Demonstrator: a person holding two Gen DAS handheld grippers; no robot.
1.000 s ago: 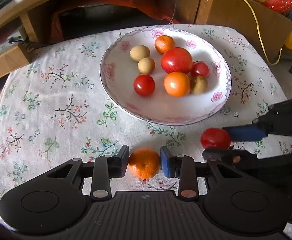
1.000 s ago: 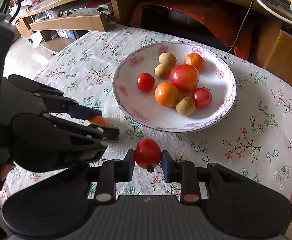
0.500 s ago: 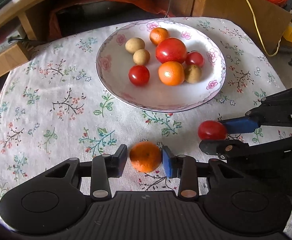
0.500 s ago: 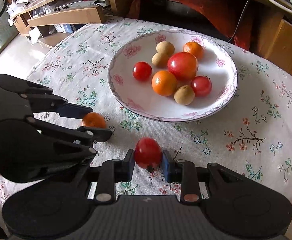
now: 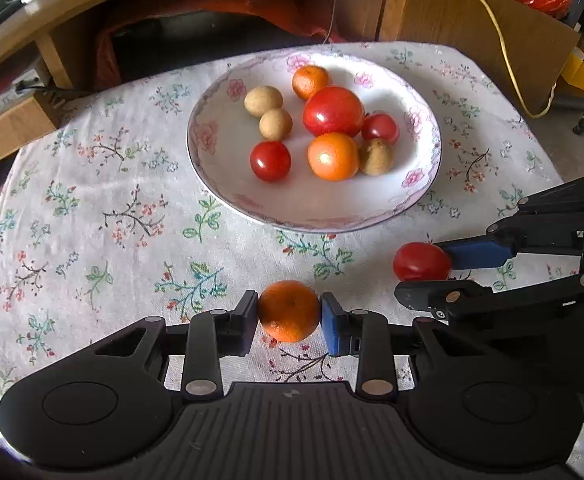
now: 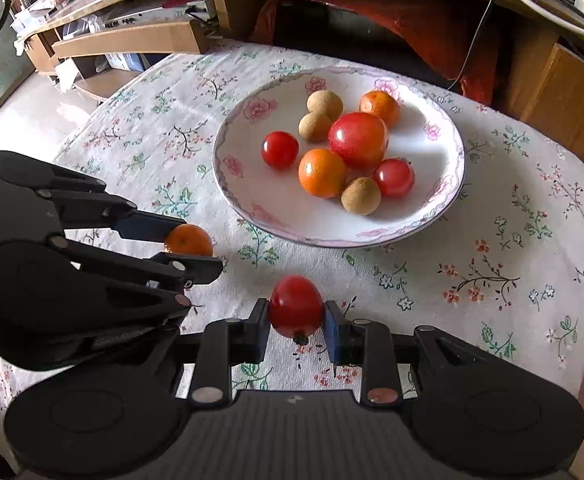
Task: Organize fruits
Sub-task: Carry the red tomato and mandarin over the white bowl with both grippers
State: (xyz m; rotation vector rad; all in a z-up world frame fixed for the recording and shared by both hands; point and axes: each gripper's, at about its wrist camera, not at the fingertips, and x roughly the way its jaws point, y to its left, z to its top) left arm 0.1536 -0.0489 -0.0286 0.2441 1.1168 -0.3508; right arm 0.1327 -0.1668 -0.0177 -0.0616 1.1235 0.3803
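My left gripper [image 5: 289, 314] is shut on a small orange [image 5: 288, 310], held just above the flowered tablecloth in front of the plate. The right wrist view shows that orange [image 6: 188, 240] at the left, between the left gripper's fingers. My right gripper [image 6: 296, 316] is shut on a red tomato [image 6: 295, 305], also short of the plate; the same tomato [image 5: 421, 261] appears at the right of the left wrist view. The white floral plate [image 5: 228, 176] [image 6: 276, 216] holds two oranges, three tomatoes and three small brown fruits.
The flowered tablecloth [image 5: 104, 216] covers a small table whose edges fall off at left and right. Behind it stand a wooden desk [image 6: 140, 36], an orange cloth and cardboard [image 5: 471, 20] with a yellow cable.
Both grippers have lifted slightly and drawn back from the plate with their fruit still held. The fruit on the plate has not moved.
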